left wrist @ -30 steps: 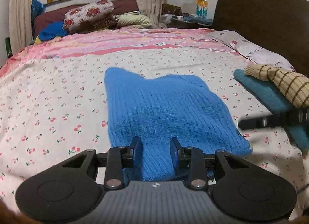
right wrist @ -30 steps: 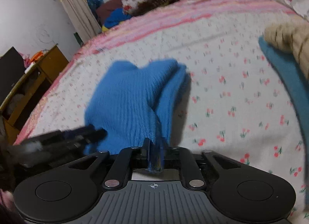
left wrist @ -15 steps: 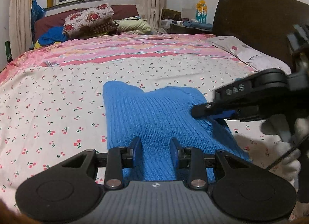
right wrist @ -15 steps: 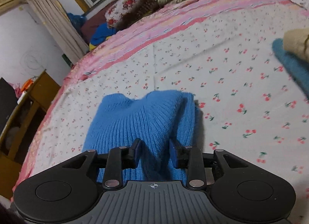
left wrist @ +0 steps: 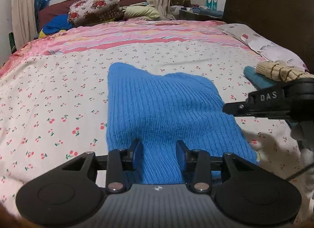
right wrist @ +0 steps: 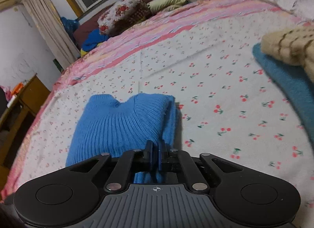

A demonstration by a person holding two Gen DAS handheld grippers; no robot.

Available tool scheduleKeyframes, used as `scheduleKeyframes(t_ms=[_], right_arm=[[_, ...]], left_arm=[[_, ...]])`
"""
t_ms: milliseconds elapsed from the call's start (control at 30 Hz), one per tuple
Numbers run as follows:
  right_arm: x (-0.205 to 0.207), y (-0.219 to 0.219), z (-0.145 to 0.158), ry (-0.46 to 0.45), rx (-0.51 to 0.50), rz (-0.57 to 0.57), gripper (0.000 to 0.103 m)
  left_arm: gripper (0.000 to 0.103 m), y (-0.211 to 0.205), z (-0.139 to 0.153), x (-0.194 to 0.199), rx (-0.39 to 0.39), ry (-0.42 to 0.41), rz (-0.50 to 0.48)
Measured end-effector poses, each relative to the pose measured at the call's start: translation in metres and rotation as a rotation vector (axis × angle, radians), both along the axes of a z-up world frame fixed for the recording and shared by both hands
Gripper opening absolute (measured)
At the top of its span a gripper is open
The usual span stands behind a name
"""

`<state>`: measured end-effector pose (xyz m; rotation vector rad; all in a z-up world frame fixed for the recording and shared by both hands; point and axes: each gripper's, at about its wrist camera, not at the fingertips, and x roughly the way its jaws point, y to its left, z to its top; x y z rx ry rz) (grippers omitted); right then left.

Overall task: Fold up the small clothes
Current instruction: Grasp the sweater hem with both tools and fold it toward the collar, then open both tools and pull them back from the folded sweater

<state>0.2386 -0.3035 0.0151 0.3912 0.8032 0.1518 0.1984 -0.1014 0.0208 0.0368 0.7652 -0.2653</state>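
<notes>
One blue knit (left wrist: 166,114) lies on the bed (left wrist: 49,98), near the middle of the cherry-print sheet and towards its near edge. It is folded, with ribbed lines that run away from the cameras. Two more garments are at the right edge of the bed: a teal one (left wrist: 259,79) lies flat and a beige striped one (left wrist: 278,71) rests on top of it. At the far end of the bed I count one floral pillow (left wrist: 94,8) and one pale yellow pillow (left wrist: 141,12), and one grey printed pillow (left wrist: 270,49) lies by the dark headboard (left wrist: 274,15).

The left hand-held gripper (left wrist: 158,147) is low over the near edge of the knit. Its two fingers are apart, one on each side of a strip of the blue cloth, and they do not press it.

The right hand-held gripper (right wrist: 155,154) comes in level from the right side of the knit. Its fingers are together and clamped on the near right border of the knit, so a thin fold of blue cloth stands between them. In the left wrist view its black tip (left wrist: 235,108) touches the right border of the knit.
</notes>
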Motion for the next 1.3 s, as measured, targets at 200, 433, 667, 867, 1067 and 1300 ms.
scheduleKeyframes(t_ms=[200,433,667,867,1067,1300], right_arm=[[-0.014,0.009,0.014,-0.011,-0.065,0.012,0.009],[-0.023,0.027,0.018,-0.034,-0.133,0.051,0.013],[-0.033,0.033,0.013,0.007,-0.171,0.049,0.013],[-0.076,0.044,0.026,-0.039,-0.179,0.074,0.014],[-0.099,0.048,0.024,-0.008,-0.182,0.047,0.019],[-0.118,0.054,0.023,0.006,-0.19,0.043,0.022]], left_arm=[[0.046,0.001,0.004,-0.007,0.027,0.0,0.023],[0.046,0.003,0.005,-0.008,0.033,0.014,0.037],[0.054,0.005,0.005,-0.016,0.057,0.025,0.053],[0.073,0.01,0.01,-0.03,0.048,0.037,0.107],[0.086,0.011,0.009,-0.052,0.063,0.053,0.13],[0.095,0.013,0.014,-0.072,0.054,0.042,0.147]])
